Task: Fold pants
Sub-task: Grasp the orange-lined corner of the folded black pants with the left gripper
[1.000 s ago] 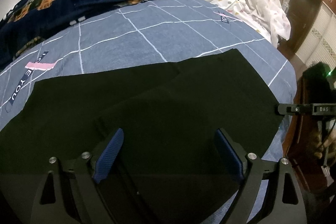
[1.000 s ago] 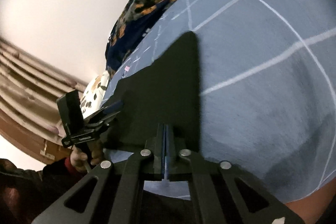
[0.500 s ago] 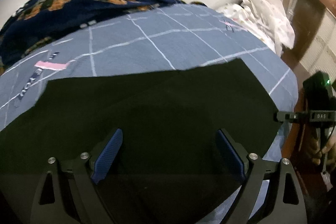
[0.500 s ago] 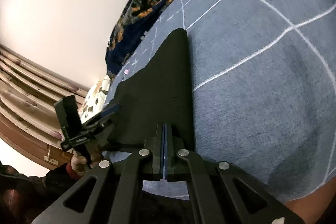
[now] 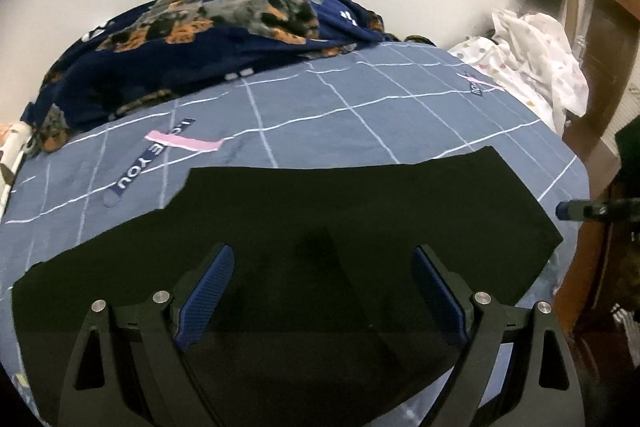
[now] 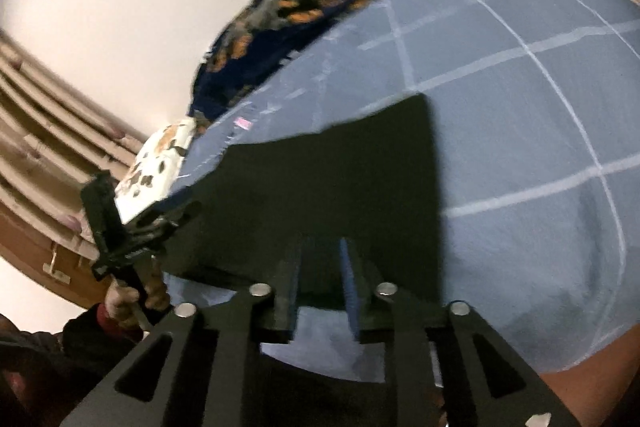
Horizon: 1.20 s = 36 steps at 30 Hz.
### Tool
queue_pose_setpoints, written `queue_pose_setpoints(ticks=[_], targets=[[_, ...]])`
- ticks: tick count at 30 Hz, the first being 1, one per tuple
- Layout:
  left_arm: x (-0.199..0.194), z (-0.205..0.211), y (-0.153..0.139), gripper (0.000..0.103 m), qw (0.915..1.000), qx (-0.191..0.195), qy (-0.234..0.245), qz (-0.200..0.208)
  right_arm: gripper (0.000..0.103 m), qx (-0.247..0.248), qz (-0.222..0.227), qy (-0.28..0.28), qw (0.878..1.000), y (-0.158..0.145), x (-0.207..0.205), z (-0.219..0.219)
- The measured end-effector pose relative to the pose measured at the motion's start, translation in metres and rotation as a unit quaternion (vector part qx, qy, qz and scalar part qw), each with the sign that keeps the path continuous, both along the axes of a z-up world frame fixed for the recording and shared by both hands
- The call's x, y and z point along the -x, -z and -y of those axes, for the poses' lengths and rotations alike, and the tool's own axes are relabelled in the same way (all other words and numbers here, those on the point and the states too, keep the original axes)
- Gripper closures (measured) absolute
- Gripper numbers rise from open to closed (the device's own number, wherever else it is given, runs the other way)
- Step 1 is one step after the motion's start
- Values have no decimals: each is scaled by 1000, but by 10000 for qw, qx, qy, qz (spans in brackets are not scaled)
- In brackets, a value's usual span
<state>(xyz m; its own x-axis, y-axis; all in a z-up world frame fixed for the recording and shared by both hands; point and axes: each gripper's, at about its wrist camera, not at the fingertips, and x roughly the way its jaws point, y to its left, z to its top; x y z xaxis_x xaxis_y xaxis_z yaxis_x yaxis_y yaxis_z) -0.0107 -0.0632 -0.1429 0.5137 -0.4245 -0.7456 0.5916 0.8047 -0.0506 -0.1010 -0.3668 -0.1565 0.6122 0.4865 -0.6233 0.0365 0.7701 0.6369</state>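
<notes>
Black pants [image 5: 360,195] lie folded flat on the blue grid-lined bed sheet [image 5: 320,115], near its front edge. My left gripper [image 5: 322,255] hovers over the middle of them, open wide, with nothing between its blue pads. The right wrist view shows the same pants [image 6: 320,179] from their end. My right gripper [image 6: 322,247] hangs just above their near edge and its jaws are opening. Black cloth shows through the narrow gap, but the pads do not press on it. The left gripper [image 6: 160,223] appears at the pants' far end, held by a hand [image 6: 128,297].
A dark blue animal-print blanket [image 5: 200,39] is heaped along the wall side of the bed. White spotted bedding [image 5: 532,55] is piled at the far right corner, before a wooden door [image 5: 608,27]. A patterned pillow [image 6: 152,167] lies at the other end.
The right jaws, shut on the pants' edge before, have parted and the gripper has lifted. The left gripper rose and drew back, still open, so more of the bed shows.
</notes>
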Motion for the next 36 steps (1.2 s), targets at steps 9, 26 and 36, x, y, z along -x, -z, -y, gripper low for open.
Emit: queue_pose_setpoints(ticks=[9,26,36], targets=[[0,-51,-15,13,9993,-76,-312,-182,53,-678,288,-505,9960,-11,-48,-81],[14,-322,25,23,8806,2485,-2788,-2918,43,-1297,-161,-814,9881,28,-61,-119],[3,-333,57,23,8616,2680,-2753,-3318,37,-1457,-304,-460,9878,34,-60,-106]])
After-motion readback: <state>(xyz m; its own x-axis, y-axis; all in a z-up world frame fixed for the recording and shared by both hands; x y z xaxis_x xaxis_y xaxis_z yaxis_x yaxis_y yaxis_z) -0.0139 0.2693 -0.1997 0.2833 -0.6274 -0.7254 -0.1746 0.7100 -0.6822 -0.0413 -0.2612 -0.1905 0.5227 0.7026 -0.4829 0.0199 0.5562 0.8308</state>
